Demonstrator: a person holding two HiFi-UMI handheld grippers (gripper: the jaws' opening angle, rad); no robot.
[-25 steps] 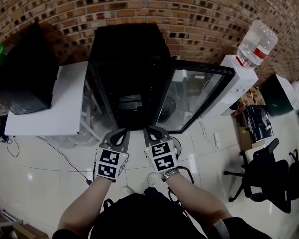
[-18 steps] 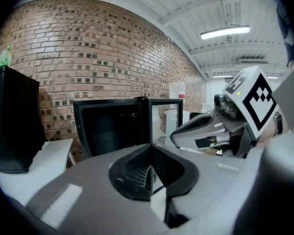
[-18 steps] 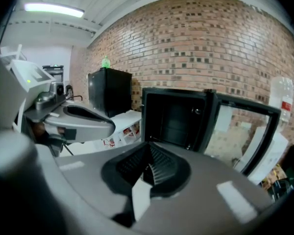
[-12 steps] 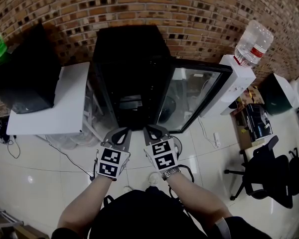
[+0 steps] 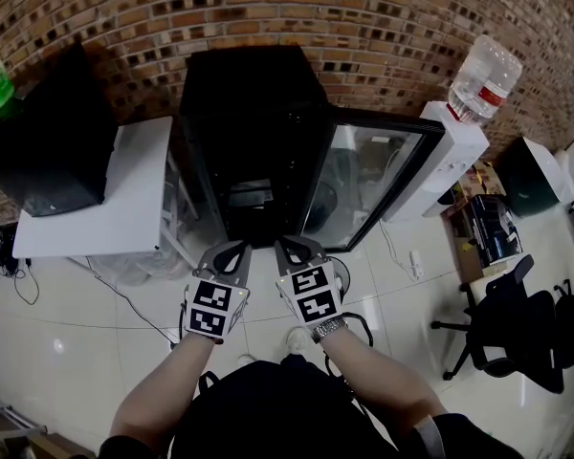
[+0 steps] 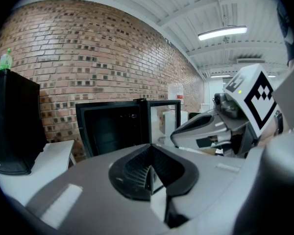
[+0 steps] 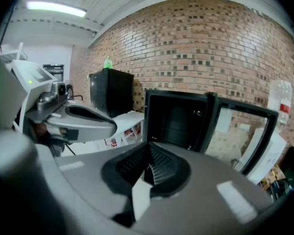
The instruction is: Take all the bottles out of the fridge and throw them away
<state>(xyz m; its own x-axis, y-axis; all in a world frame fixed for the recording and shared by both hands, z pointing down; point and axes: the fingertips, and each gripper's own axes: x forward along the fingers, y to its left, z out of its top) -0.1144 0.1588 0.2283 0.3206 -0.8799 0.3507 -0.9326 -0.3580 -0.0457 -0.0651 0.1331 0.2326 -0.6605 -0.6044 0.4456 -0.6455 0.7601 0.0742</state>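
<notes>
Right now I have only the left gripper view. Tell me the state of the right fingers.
Observer: The right gripper is shut, its fingers together with nothing between them.
Operator: Report what stands on the floor to the right.
Observer: A black chair stands right of the open door, apart from it.
Operator: Look into the fridge from above.
Observer: The head view shows what looks like a grey shelf low inside. The rest is dark, and I can make out no bottle.
</notes>
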